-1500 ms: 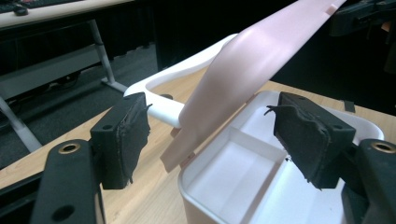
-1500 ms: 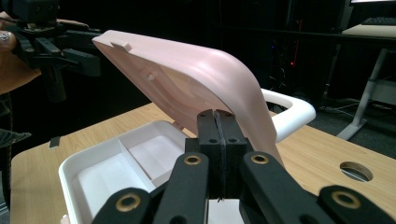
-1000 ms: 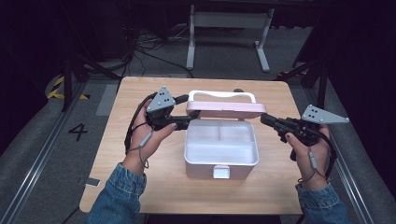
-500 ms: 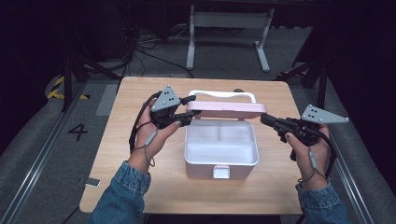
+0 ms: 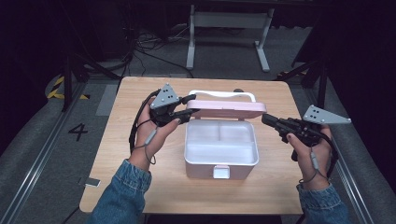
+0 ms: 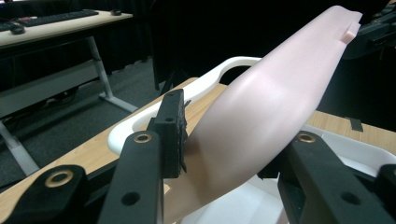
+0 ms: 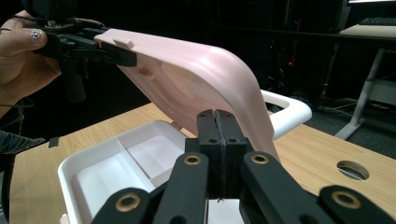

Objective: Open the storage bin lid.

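Since the earlier frame, left tongs (image 5: pixel 190 105) have been closing and now clamp the left end of the pink lid (image 5: pixel 227 108), which stands raised over the white box (image 5: pixel 221 151). Right tongs (image 5: pixel 265 119) are pressed together with nothing between them, their tips just beside the lid's right end. Box sits mid-surface (image 5: pixel 140 186), its white handle (image 5: pixel 223 94) behind the lid. Bare wood lies open on all sides of the box, widest toward the near edge.
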{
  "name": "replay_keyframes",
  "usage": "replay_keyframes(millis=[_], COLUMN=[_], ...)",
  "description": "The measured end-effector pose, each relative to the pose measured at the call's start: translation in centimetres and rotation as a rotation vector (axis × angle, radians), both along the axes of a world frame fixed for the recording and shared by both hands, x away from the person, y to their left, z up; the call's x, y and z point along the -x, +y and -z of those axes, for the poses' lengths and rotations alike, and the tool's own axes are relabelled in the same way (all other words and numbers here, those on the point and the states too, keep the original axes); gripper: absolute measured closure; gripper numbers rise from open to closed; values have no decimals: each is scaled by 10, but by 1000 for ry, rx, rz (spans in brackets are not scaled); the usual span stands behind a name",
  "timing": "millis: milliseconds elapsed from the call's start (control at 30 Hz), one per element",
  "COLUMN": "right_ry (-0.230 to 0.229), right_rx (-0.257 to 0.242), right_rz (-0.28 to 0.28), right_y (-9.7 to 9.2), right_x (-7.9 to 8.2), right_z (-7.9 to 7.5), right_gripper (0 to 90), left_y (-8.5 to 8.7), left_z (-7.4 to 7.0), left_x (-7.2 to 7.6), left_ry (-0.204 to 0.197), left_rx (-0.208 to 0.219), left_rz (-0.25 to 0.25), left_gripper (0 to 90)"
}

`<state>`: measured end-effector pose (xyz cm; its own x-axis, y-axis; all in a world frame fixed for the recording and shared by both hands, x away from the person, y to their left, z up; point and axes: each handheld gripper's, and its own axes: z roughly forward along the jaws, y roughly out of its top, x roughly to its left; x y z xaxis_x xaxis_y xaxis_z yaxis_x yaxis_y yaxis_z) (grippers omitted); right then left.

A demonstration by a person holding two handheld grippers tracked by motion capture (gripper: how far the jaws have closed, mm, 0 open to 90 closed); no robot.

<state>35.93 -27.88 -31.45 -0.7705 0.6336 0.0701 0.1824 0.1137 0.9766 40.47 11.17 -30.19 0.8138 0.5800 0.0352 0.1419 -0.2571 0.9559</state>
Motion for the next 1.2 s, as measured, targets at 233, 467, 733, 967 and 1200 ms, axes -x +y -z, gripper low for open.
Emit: replay_keyframes(millis=[233,467,733,967,1200], right_ry=[-7,-3,16,35,66], right_rx=[5,5,34,51,80], right_rz=[34,73,105,113,119], right_y=[-12,-26,-38,-40,-42], right_x=[8,12,13,10,6], right_z=[-1,-1,2,5,8], right_gripper=[900,900,877,853,810], left_y=[0,-2,-4,-7,-9], left_z=[-4,-9,-12,-11,-10], left_x=[-9,-21,-38,-51,-67], left_ry=[15,31,46,51,85], left_rx=[-1,-10,-20,-25,-25], left_rz=[-4,-20,-53,-82,-109], left_gripper=[645,660,672,676,674])
